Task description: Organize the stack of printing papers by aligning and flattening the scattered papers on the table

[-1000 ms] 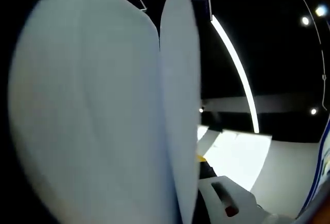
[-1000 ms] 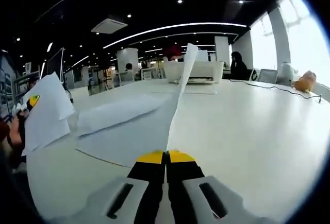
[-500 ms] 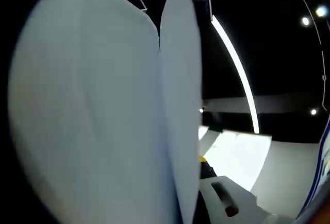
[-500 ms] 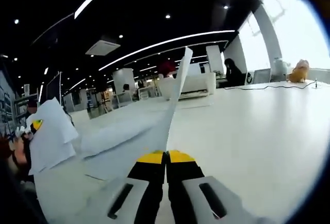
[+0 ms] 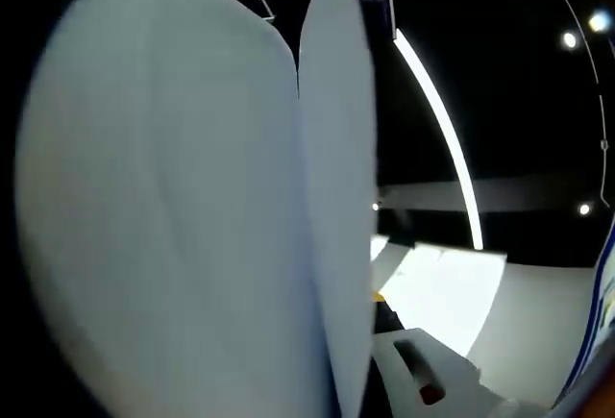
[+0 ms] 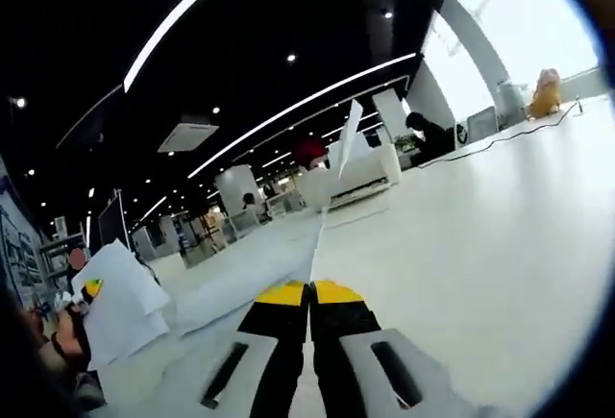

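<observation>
White printing sheets [image 5: 192, 207] stand upright right in front of the left gripper view's lens. My left gripper [image 5: 357, 299] is shut on them; one yellow-tipped jaw shows beside the paper and the other is hidden behind it. In the right gripper view the left gripper [image 6: 92, 288] hangs at the far left with its bunch of sheets [image 6: 120, 307], a hand behind it. My right gripper [image 6: 309, 293] is shut on the edge of a single sheet [image 6: 338, 173] that rises edge-on away from the jaws. More sheets [image 6: 245, 279] lie on the white table [image 6: 480, 245].
A white printer [image 6: 357, 176] stands at the table's far end, with a seated person [image 6: 423, 135] beside it. A cable and a tan plush toy [image 6: 545, 93] lie at the far right by the bright windows. The table's right half is bare.
The right gripper view has tilted upward, so more ceiling shows and the table sits lower; its held sheet stays clamped. The left gripper view is unchanged.
</observation>
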`<state>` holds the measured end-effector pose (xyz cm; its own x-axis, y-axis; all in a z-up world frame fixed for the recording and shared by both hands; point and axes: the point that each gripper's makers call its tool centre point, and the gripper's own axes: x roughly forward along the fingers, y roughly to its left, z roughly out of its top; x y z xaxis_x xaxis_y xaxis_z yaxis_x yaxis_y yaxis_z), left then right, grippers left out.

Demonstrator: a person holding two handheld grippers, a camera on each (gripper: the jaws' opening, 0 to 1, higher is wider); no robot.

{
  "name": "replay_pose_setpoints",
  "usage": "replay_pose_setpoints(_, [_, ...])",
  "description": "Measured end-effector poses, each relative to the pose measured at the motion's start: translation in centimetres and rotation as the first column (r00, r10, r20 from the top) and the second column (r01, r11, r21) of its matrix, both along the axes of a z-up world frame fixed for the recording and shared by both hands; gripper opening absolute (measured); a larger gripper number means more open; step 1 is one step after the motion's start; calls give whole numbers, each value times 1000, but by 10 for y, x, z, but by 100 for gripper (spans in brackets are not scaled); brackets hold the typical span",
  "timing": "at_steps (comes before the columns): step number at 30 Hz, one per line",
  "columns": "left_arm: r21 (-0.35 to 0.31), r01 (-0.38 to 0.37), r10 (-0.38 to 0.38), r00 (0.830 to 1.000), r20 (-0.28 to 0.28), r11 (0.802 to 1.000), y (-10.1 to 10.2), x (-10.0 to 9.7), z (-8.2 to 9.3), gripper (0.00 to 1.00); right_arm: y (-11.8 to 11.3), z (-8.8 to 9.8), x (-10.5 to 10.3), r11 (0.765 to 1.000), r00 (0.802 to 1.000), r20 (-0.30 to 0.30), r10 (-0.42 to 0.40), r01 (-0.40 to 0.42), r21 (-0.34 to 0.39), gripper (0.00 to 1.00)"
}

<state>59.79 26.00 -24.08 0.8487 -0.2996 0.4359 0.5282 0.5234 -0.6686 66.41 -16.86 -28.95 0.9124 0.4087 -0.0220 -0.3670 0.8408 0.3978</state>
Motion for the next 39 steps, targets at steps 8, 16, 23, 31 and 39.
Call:
replay_pose_setpoints(8, [-2, 1, -1, 1000, -1, 1000, 0, 0, 0, 7, -1, 7, -5, 999, 1000, 20, 4, -5, 53, 0])
replay_pose_setpoints(16, [-16, 4, -4, 1000, -3, 1000, 2, 1, -1, 7, -1, 9, -6, 996, 1000, 24, 17, -19, 82, 0])
replay_pose_setpoints(23, [-7, 6, -6, 1000, -7, 1000, 1, 2, -2, 7, 2, 10, -4, 992, 999, 4, 41, -42, 122, 0])
replay_pose_setpoints(31, [8, 1, -1, 1000, -3, 1000, 1, 2, -2, 7, -3, 14, -3, 987, 999, -7, 53, -51, 150, 0])
replay_pose_setpoints(39, [10, 1, -1, 1000, -4, 1000, 0, 1, -2, 7, 0, 30, -7, 990, 997, 32, 64, -68, 123, 0])
